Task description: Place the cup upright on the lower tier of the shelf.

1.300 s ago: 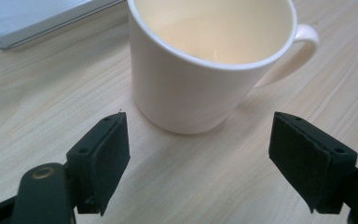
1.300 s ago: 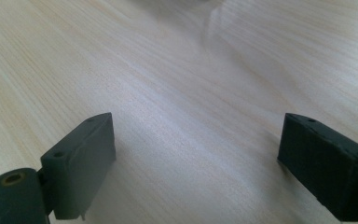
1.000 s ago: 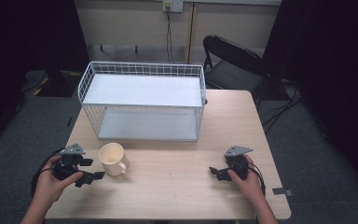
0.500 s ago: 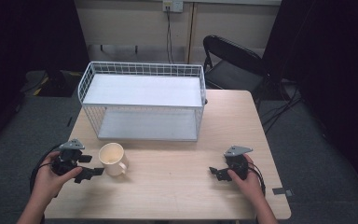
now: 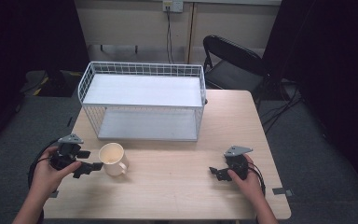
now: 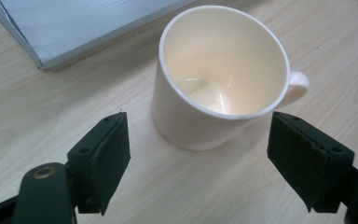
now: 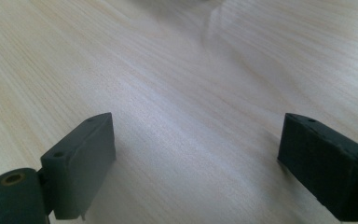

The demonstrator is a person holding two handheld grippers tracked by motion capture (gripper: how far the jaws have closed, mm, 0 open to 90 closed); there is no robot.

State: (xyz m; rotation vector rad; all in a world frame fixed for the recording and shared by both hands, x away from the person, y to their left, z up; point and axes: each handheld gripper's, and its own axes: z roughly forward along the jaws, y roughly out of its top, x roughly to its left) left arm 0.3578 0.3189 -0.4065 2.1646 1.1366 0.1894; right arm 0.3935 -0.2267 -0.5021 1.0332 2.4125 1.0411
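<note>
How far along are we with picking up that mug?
Done: the left gripper is open, its fingers either side of the upright mug without touching. In hand: nothing gripped. Left: closing, lifting. The right gripper rests open on the table.

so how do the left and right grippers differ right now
The left gripper sits at the cream mug, its open jaws straddling the mug's near side without touching it, while the right gripper has only bare wooden table between its jaws. The left points right toward the mug; the right points left toward the table's middle. Both are open, hand-held and low over the table.
</note>
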